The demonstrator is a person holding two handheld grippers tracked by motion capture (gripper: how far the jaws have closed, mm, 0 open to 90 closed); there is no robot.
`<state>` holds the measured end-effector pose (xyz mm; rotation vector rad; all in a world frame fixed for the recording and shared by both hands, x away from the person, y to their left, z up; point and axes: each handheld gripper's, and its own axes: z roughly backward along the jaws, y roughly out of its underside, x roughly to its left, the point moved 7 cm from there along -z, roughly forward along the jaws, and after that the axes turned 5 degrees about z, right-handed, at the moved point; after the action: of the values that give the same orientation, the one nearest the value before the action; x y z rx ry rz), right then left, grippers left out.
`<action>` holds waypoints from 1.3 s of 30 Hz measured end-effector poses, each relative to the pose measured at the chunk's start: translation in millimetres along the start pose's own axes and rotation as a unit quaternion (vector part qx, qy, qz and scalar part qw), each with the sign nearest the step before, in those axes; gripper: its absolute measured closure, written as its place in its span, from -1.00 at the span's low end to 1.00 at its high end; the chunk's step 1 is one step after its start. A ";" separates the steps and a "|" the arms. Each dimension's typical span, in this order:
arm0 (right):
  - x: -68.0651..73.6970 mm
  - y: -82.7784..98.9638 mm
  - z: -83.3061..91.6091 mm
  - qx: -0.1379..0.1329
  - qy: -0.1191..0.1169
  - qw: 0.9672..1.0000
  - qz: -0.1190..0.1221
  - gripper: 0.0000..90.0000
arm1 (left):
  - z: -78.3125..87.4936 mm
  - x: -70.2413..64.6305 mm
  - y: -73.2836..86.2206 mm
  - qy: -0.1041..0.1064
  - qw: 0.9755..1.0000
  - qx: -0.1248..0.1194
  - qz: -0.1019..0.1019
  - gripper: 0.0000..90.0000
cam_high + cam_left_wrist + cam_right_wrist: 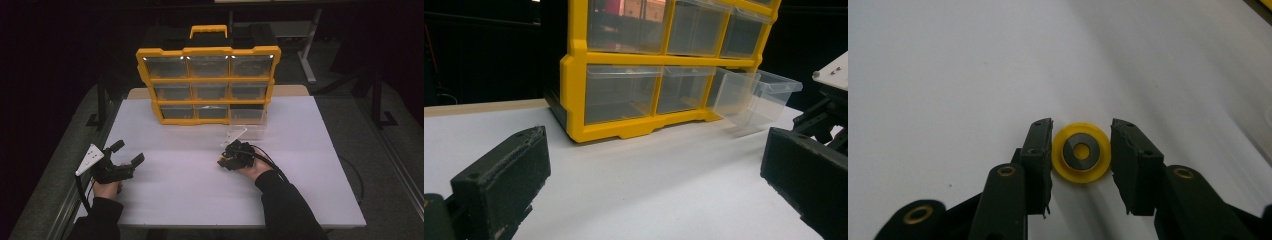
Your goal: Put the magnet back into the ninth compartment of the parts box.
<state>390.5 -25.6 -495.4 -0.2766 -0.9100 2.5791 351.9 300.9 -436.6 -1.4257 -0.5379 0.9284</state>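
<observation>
A small yellow disc [1081, 167] with a dark ring in its middle lies flat on the white table [200, 185]. In the right gripper view my right gripper [1081, 129] has a jaw touching each side of the disc. From the high view that gripper [223, 161] is low on the table, right of centre, in front of a yellow drawer organiser [208, 80]. The organiser's bottom right clear drawer [247, 116] is pulled out. My left gripper [128, 152] rests near the table's left side, open with nothing between its jaws.
The organiser [574, 100] stands at the table's far side with a handle [208, 30] on top. The pulled-out drawer [756, 95] juts toward the right gripper [829, 95]. Dark floor and table legs surround the table.
</observation>
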 end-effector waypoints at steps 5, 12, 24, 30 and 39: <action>1.2 -4.5 3.4 -0.014 -0.006 1.000 -0.008 0.35 | 0.0 0.1 0.0 0.000 1.000 0.000 0.000 -1.00; 0.9 -8.9 13.4 -0.027 -0.010 1.000 -0.013 0.35 | -0.1 0.0 0.1 -0.001 1.000 0.000 0.000 -1.00; 3.9 -19.9 23.7 -0.042 -0.023 0.999 -0.022 0.35 | -0.2 0.4 0.2 -0.001 1.000 0.001 -0.001 -1.00; 4.3 -25.8 30.3 -0.049 -0.025 0.998 -0.025 0.35 | -0.6 0.1 0.4 0.000 1.000 0.001 -0.001 -1.00; 2.9 -27.8 35.6 -0.056 -0.030 0.997 -0.032 0.35 | -0.9 0.2 0.7 -0.001 1.000 0.002 0.000 -1.00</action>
<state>385.1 -24.4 -450.4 -0.1982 -1.0701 2.4934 352.5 300.4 -437.4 -1.4218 -0.5365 0.9299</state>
